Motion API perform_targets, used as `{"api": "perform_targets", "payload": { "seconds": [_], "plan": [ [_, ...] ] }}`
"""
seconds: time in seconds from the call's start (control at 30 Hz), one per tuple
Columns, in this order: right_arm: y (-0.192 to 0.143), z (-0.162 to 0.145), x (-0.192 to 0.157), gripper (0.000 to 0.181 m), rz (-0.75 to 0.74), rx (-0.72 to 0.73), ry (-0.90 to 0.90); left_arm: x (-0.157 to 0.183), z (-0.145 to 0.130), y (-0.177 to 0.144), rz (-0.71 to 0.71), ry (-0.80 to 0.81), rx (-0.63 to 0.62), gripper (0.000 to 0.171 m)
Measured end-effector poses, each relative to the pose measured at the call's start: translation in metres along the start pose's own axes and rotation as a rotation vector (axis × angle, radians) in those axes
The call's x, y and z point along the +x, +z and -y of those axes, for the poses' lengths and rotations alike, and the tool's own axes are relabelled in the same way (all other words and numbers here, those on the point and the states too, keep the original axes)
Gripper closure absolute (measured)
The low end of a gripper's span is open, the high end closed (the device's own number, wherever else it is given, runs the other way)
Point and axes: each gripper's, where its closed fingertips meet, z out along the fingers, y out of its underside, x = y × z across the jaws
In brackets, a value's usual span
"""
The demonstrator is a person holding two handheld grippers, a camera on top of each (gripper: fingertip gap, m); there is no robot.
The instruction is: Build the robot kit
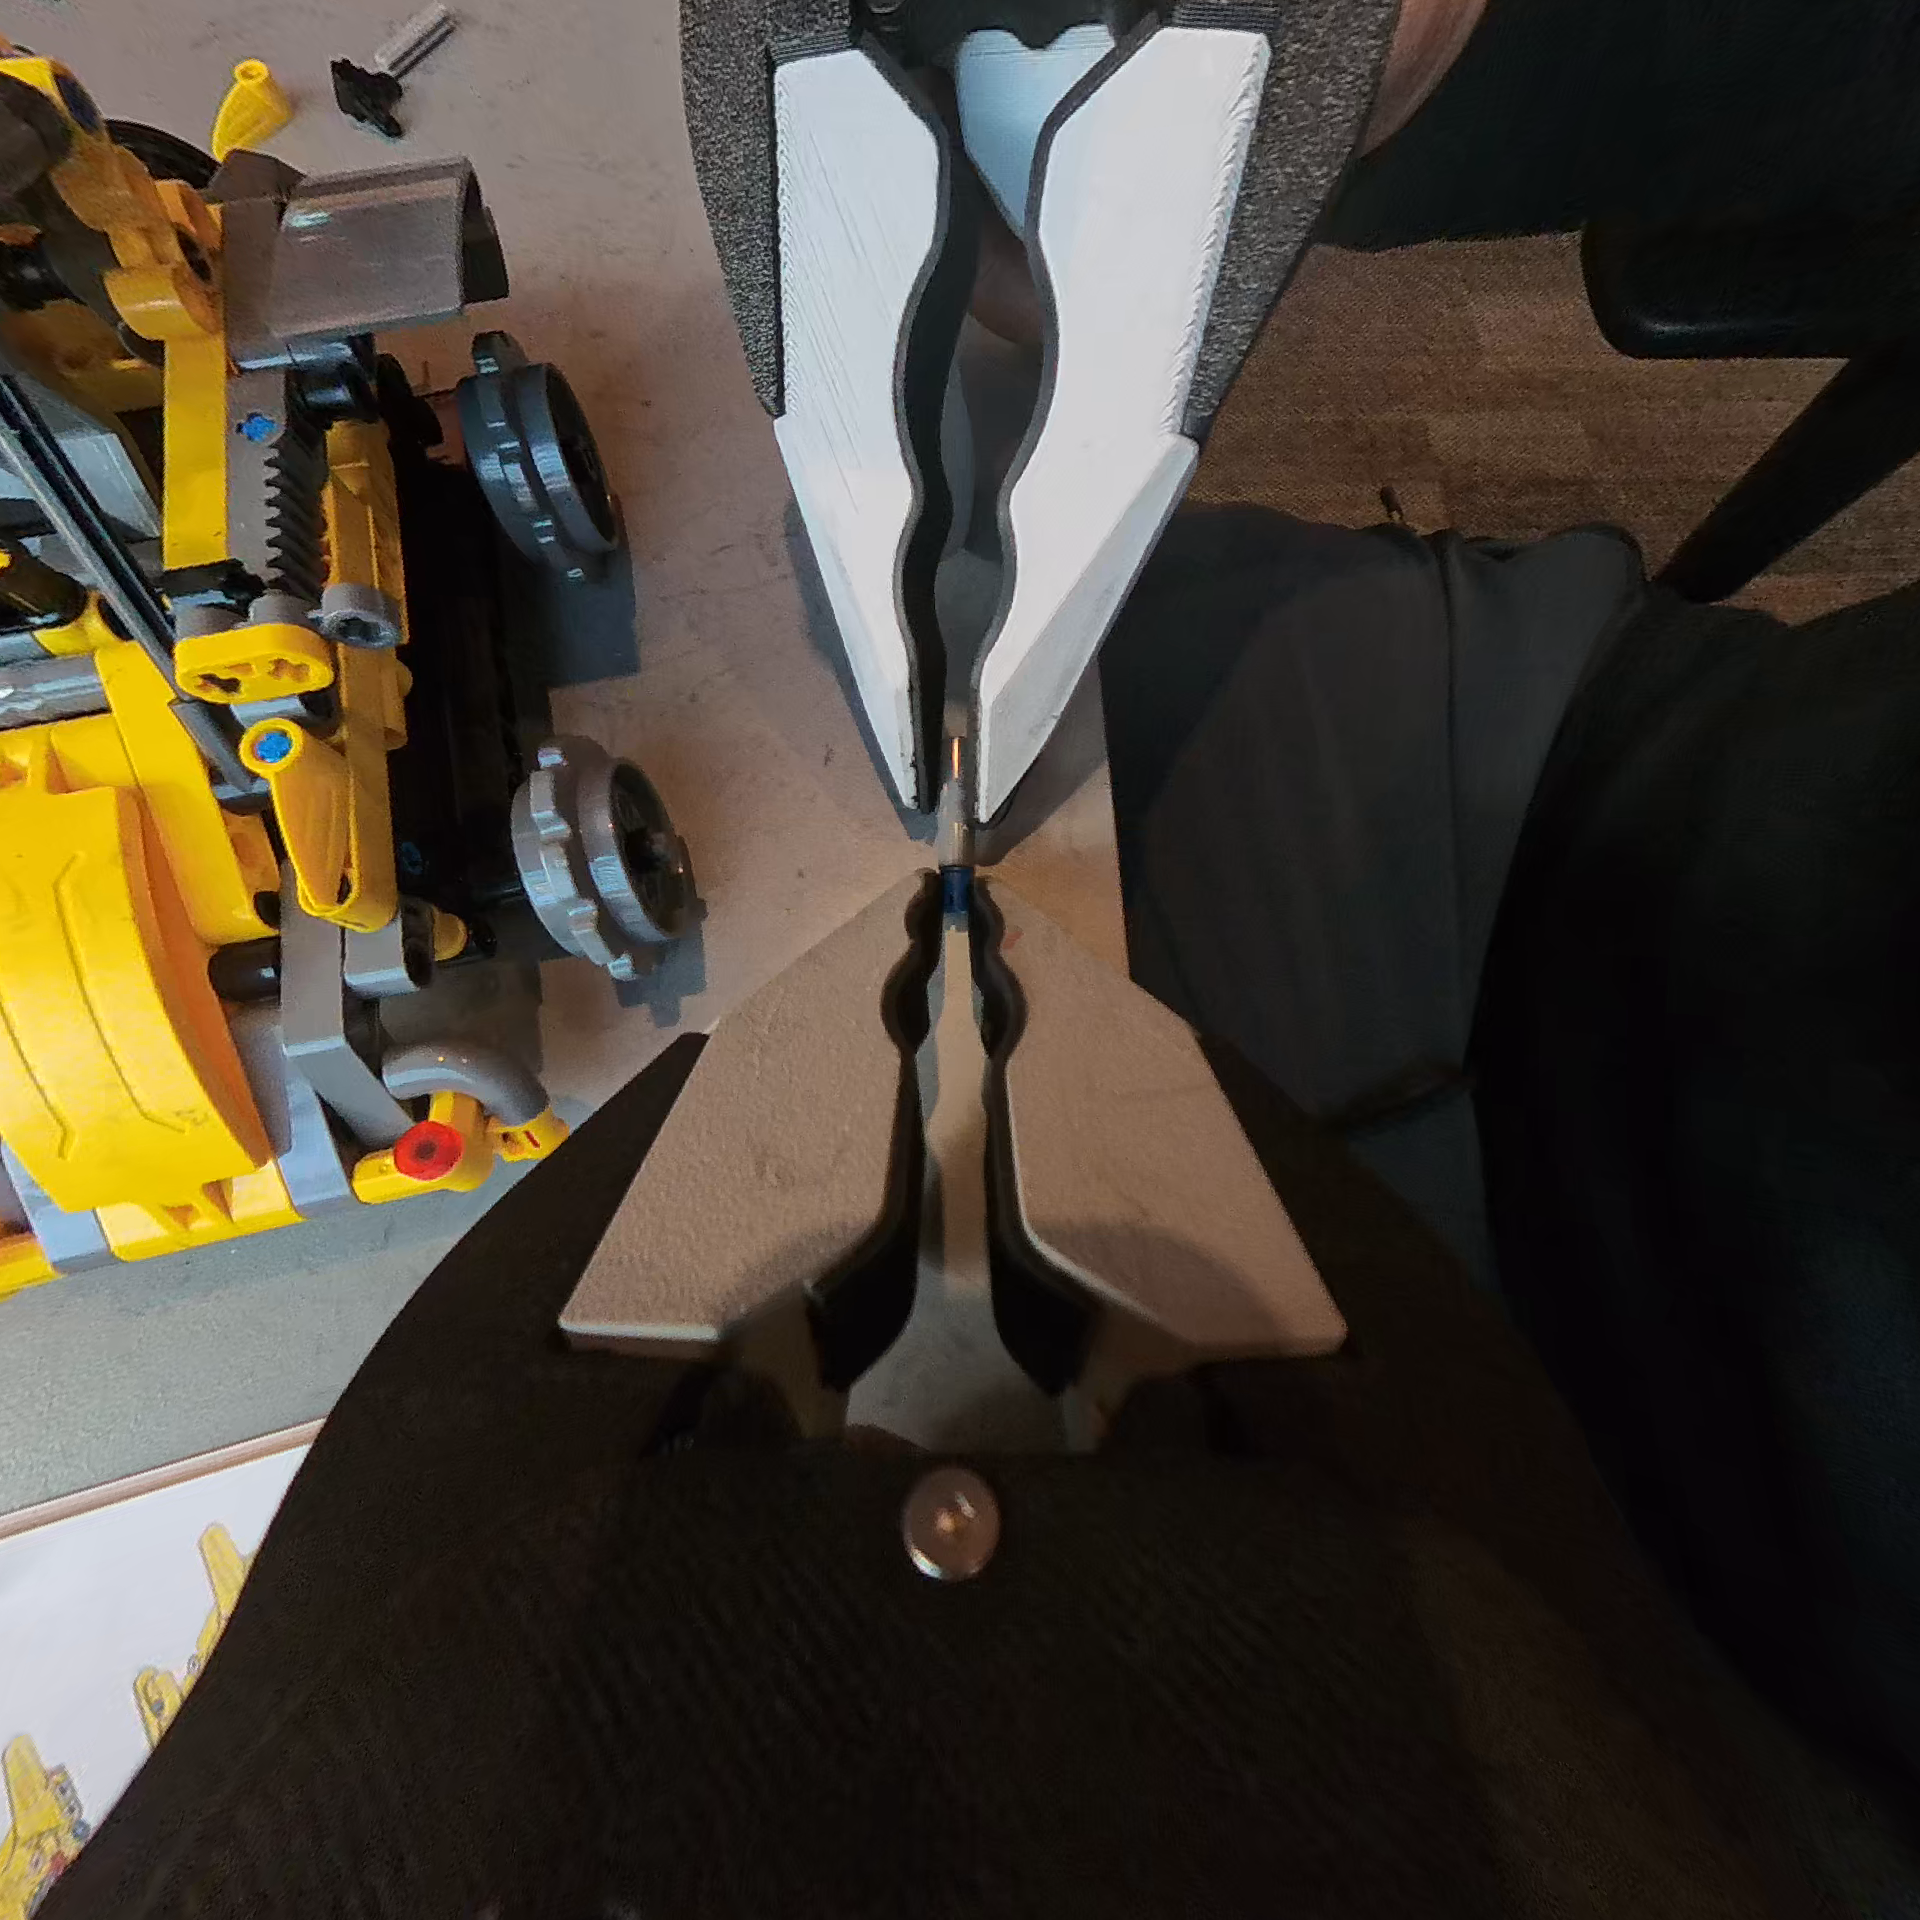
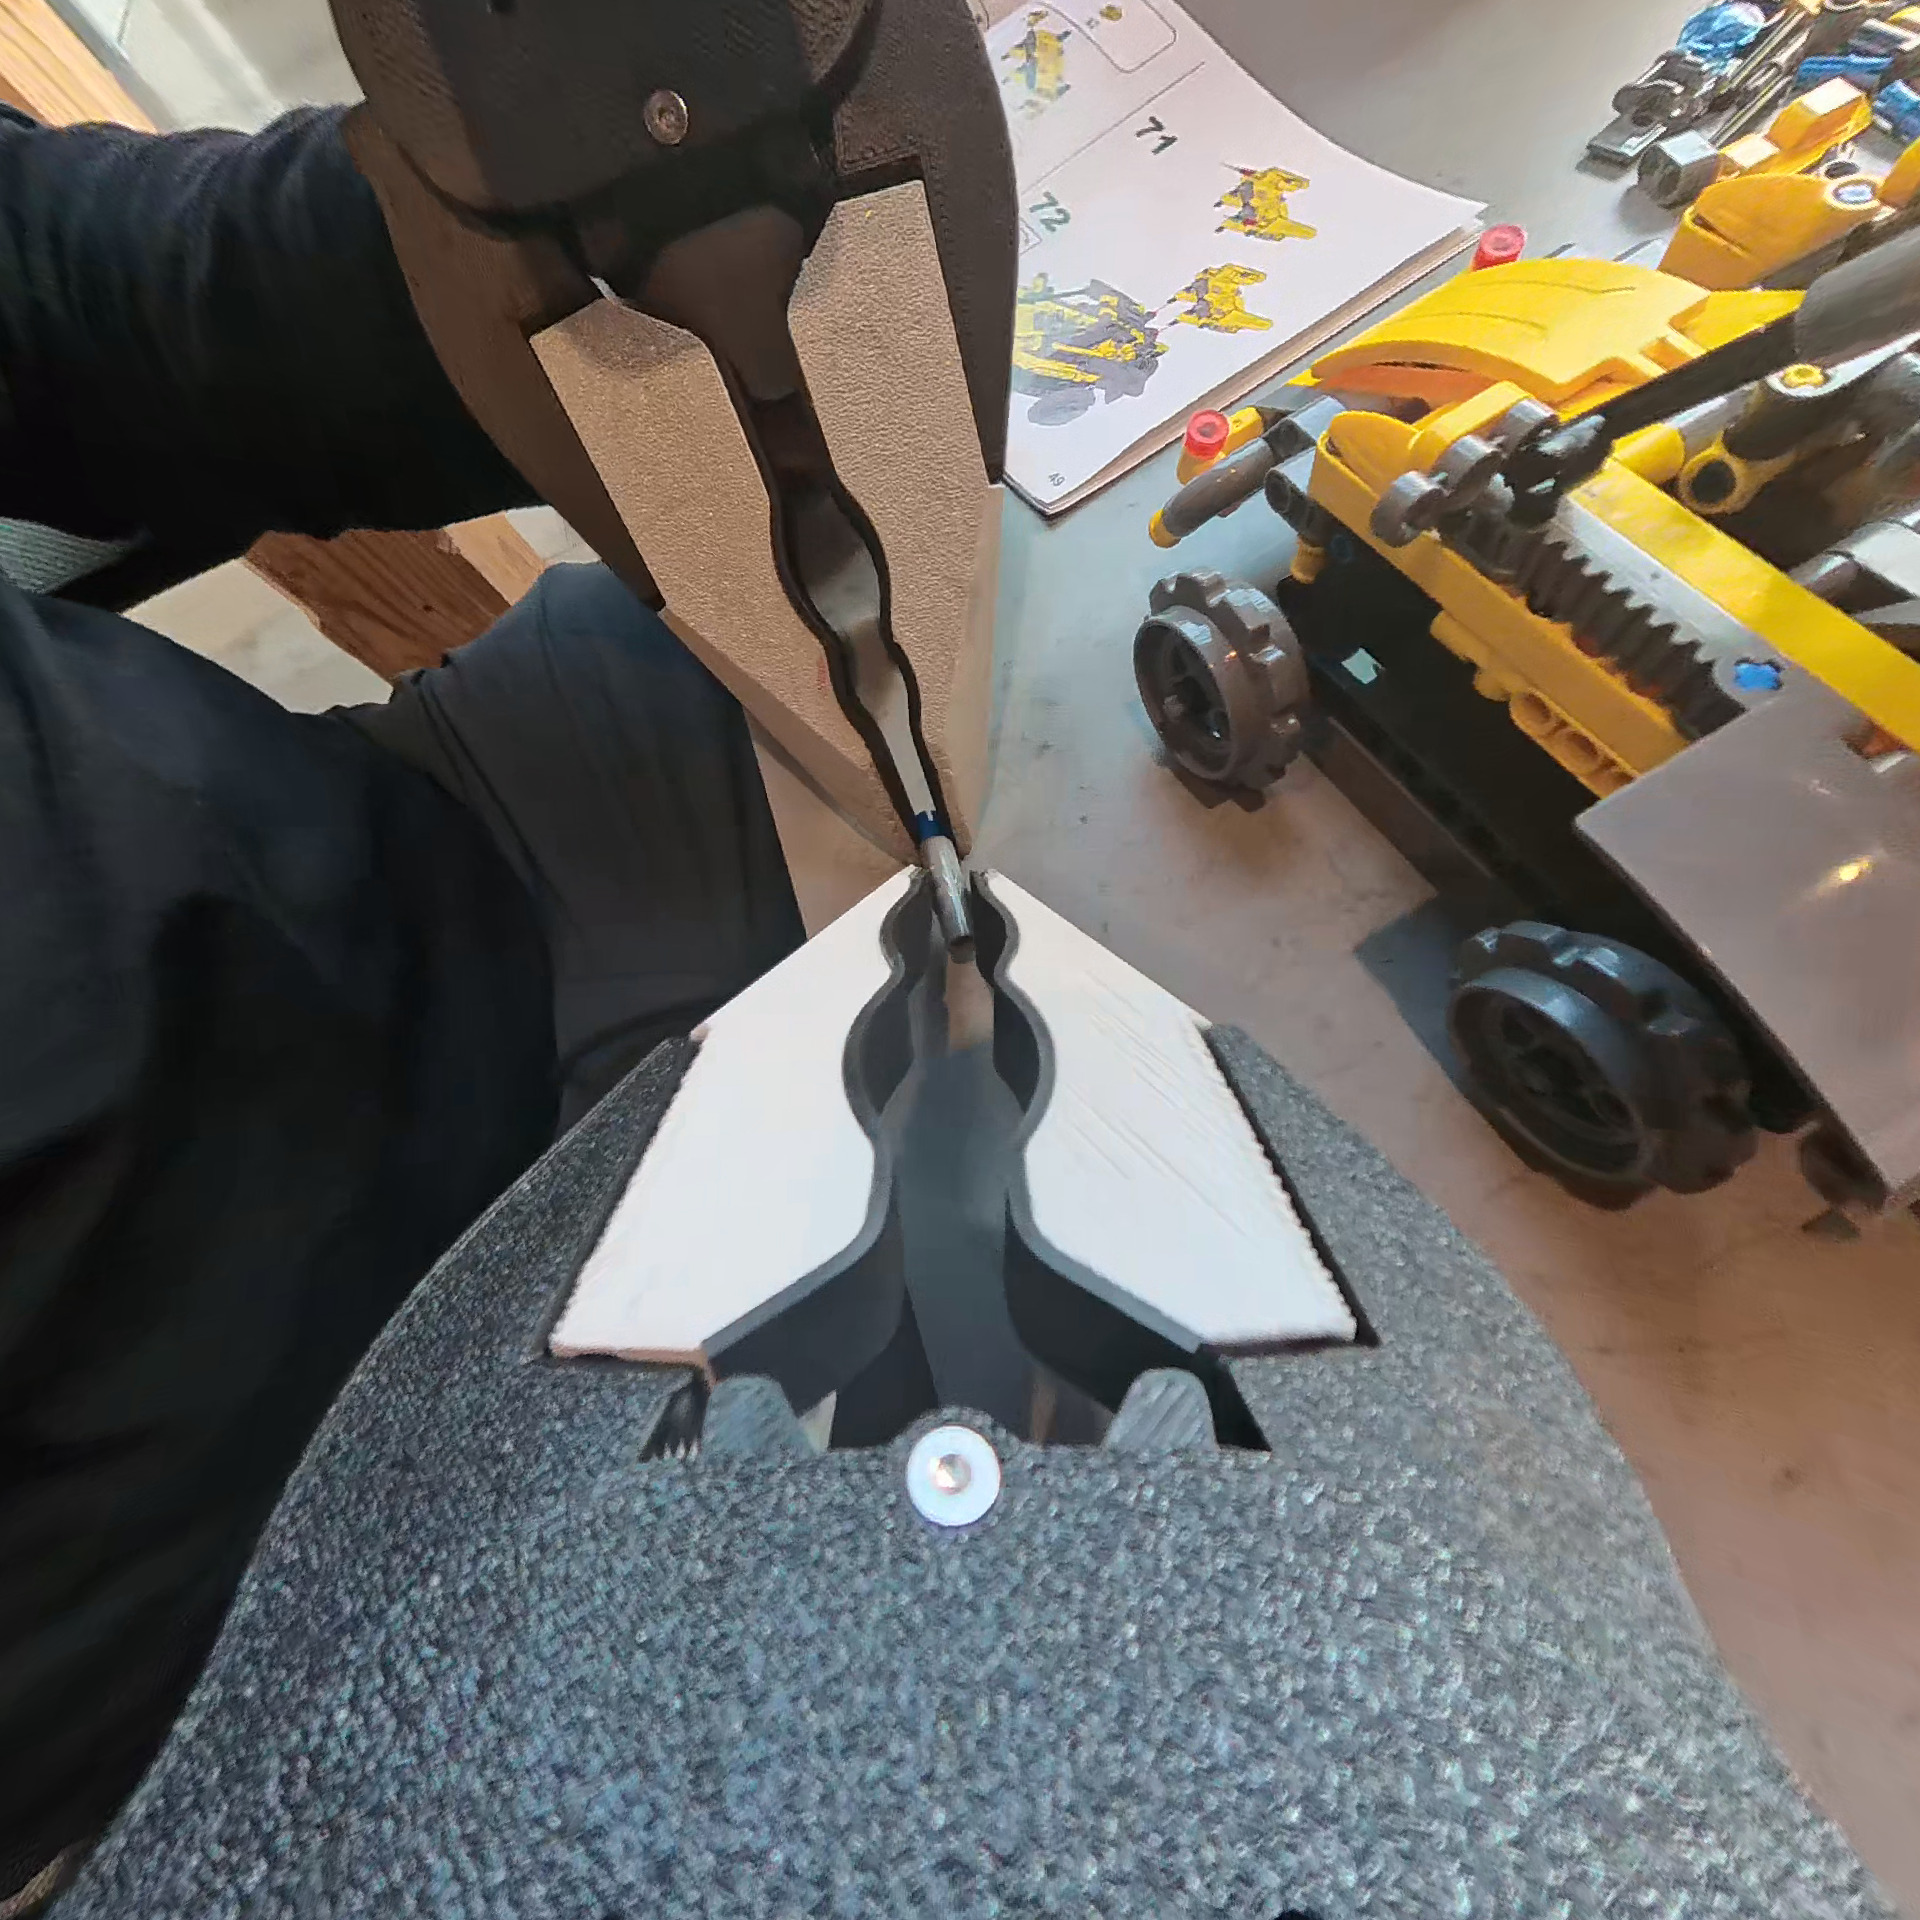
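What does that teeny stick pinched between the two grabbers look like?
Beside the yellow toy digger, the left hand-held gripper and right hand-held gripper meet tip to tip. Between them sits a little pin, grey with a blue end, slimmer than any loose piece nearby.

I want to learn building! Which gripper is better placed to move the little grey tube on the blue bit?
Probably the right gripper: its white fingertips pinch the grey tube, while the left gripper grips only the blue bit.

The left gripper (image 1: pixel 954 902) has tan fingers on a smooth black body with one silver screw (image 1: pixel 951 1523). The right gripper (image 2: pixel 948 896) has white fingers on a speckled grey body. A dark sleeve (image 2: pixel 197 312) fills the upper left.
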Motion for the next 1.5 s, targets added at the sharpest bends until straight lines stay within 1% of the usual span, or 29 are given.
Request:
{"api": "perform_targets", "payload": {
  "seconds": [0.17, 0.37, 0.57, 0.93, 1.33, 1.5],
  "plan": [
    [-0.003, 0.003, 0.003, 0.177, -0.016, 0.038, 0.019, -0.005, 0.001, 0.001, 0.007, -0.032, 0.001, 0.171],
    [-0.013, 0.012, 0.002, 0.180, 0.029, 0.145, 0.071, -0.005, 0.001, 0.001, 0.019, -0.022, 0.001, 0.171],
    [-0.012, 0.011, -0.001, 0.180, 0.027, 0.142, 0.040, -0.005, 0.001, 0.001, -0.005, -0.052, 0.003, 0.171],
    [-0.014, 0.013, -0.003, 0.178, 0.052, 0.159, 0.039, -0.007, 0.001, 0.001, 0.041, -0.018, 0.002, 0.171],
    [-0.015, 0.015, -0.004, 0.176, 0.087, 0.170, 0.070, -0.007, 0.001, 0.001, 0.023, -0.038, 0.003, 0.171],
    [-0.016, 0.016, -0.004, 0.176, 0.087, 0.174, 0.065, -0.010, 0.002, 0.002, 0.045, -0.040, 0.003, 0.171]
  ]
}}
